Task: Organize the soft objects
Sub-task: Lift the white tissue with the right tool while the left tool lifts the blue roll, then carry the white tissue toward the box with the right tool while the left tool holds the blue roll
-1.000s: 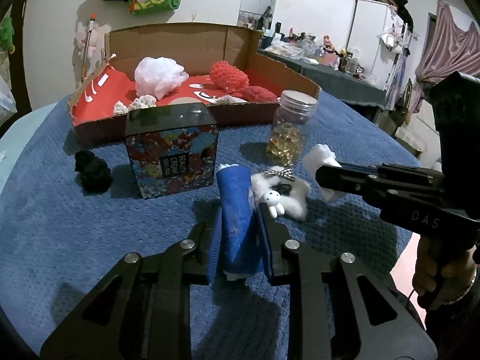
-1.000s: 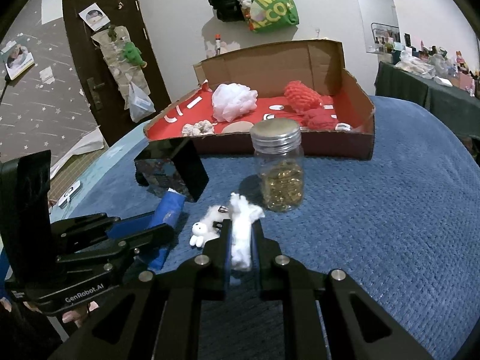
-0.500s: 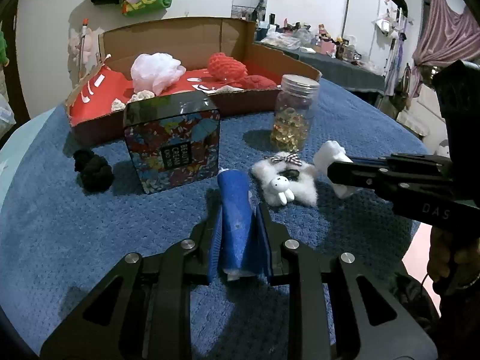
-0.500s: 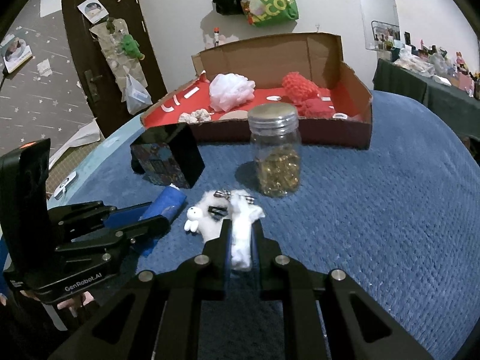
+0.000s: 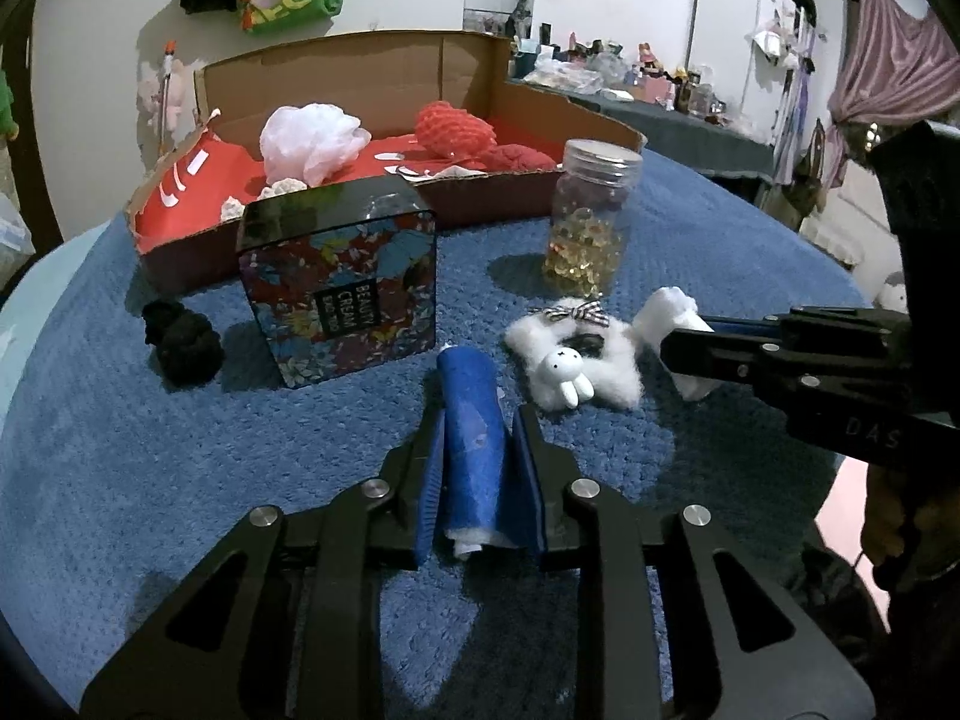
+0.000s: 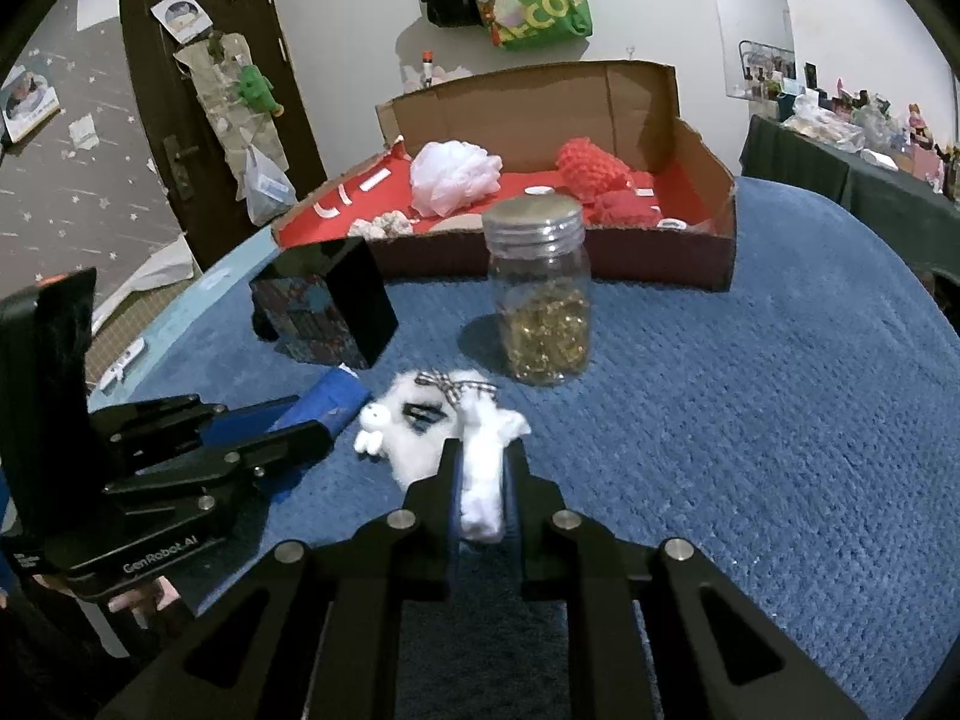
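Left tongs (image 5: 480, 444) clamp a blue roll (image 5: 471, 450); right tongs (image 6: 483, 480) pinch a white wad (image 6: 483, 480).

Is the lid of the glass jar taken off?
No, in the right wrist view the glass jar stands upright on the blue cloth with its metal screw lid on top.
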